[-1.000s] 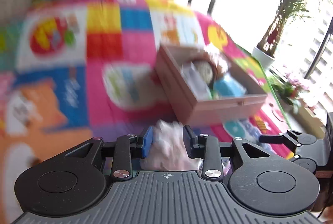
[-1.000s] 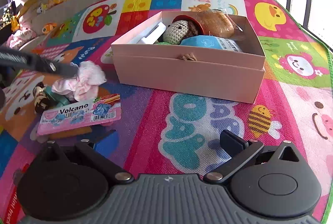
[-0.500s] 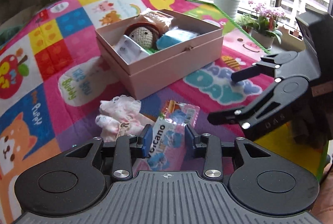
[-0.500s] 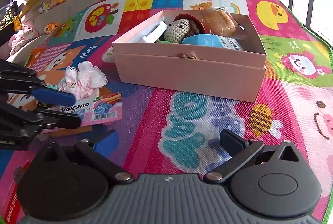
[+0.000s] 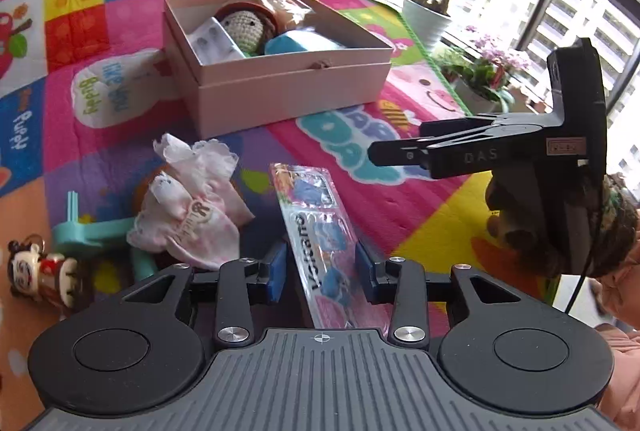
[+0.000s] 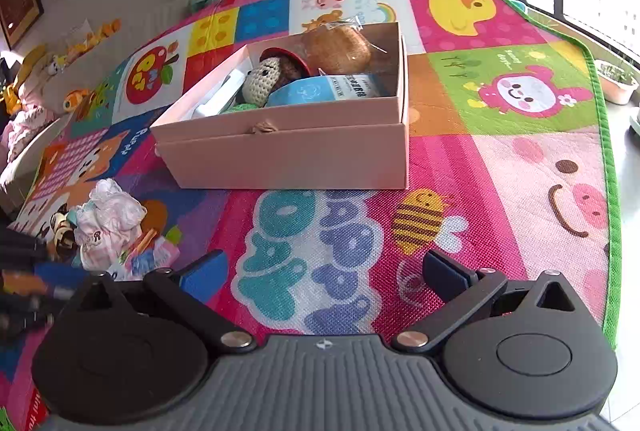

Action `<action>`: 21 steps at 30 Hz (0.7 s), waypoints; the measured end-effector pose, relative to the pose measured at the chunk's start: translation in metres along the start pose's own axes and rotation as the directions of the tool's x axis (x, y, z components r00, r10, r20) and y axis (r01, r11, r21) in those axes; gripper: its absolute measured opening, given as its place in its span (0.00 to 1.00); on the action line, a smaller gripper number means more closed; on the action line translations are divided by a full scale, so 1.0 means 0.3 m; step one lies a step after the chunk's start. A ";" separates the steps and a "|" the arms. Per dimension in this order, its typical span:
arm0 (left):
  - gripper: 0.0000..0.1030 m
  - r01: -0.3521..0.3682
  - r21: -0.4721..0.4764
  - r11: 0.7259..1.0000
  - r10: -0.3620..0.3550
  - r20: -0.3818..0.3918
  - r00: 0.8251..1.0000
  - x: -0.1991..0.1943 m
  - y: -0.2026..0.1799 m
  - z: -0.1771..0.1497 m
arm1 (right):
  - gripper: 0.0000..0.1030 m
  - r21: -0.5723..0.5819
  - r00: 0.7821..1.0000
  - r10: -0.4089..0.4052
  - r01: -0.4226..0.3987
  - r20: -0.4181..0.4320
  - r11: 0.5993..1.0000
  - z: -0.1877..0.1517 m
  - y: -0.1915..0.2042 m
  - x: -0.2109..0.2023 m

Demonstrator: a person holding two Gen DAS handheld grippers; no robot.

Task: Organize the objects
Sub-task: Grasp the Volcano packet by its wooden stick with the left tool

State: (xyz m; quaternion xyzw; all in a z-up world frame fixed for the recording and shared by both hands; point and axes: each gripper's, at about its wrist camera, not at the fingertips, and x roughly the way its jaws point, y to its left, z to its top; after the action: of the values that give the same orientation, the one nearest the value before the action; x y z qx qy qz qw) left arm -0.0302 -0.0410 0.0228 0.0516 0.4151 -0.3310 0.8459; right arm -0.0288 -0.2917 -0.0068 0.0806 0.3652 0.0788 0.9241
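My left gripper [image 5: 320, 267] clasped the Volcano packet [image 5: 320, 231], its long axis pointing toward the pink box [image 5: 280, 87] (my right gripper [image 6: 324, 271] gaped nearby).

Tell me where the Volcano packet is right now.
In the left wrist view the Volcano packet sits at bottom centre between the jaws of the left gripper, just right of the pink baby clothes and nearer the camera than the pink box.

A glossy plastic Volcano packet [image 5: 320, 231], a matt pink cardboard box [image 5: 288, 87], and a woven-looking printed mat [image 6: 500, 159].
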 end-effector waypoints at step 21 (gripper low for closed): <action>0.26 -0.096 -0.115 0.989 0.107 0.094 0.990 0.004 -0.091 -0.039 | 1.00 0.053 0.996 -0.083 0.081 0.034 0.995 -0.012 -0.010 -0.011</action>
State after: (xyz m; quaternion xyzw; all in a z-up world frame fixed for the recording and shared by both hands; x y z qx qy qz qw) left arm -0.0541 -0.0585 0.0195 0.0095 0.3865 -0.2663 0.8829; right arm -0.0334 -0.2950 -0.0078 0.0905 0.3532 0.0297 0.9307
